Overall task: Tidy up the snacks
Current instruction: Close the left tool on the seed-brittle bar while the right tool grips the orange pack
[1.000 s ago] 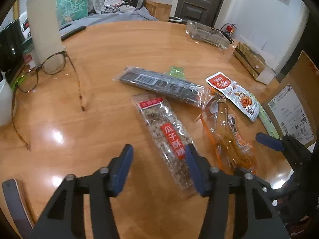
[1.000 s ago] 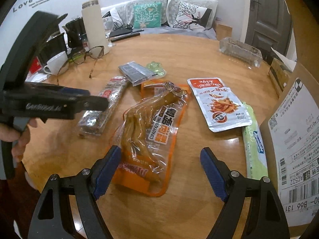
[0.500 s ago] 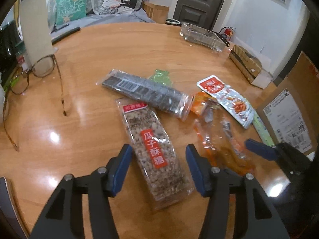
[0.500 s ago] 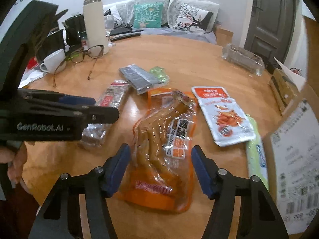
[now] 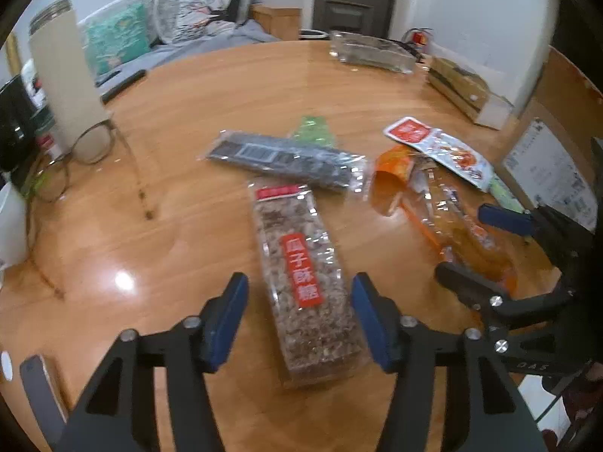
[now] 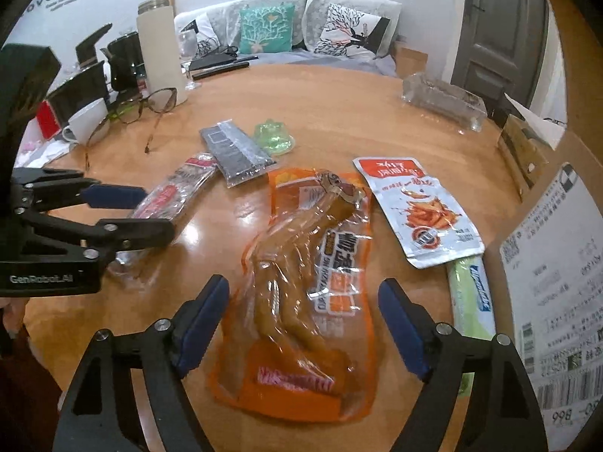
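**Two open tongs over snack packets on the round bench**

At the far left of the round wooden bench (image 6: 339,113) stand a tall white cylindrical bottle with a metal cap (image 6: 160,49), a white cup (image 6: 84,120) and tortoiseshell glasses (image 6: 150,103).

The left tongs (image 5: 299,310) point down over the clear packet of seed brittle with a red label (image 5: 305,278). The packet lies flat between the blue pads, which stand apart from its edges and do not press it. These jaws have just been opening a little.

Beyond it lies a long dark packet in clear wrap (image 5: 286,160), touching the brittle packet's far end, with a small green jelly cup (image 6: 273,137) just behind.

To the right, the right tongs (image 6: 303,322) hang over the orange-edged clear pouch of chicken feet (image 6: 309,286). Their jaws have just been opening, and the pads now stand wide on either side of the pouch, clear of it.

Further right rests a white-and-red foil sachet (image 6: 418,207), its near corner overlapping a pale green tube-shaped packet (image 6: 469,297). A cardboard box with shipping labels (image 6: 550,286) rises at the right edge. A clear glass tray (image 6: 443,101) sits at the far right of the bench.
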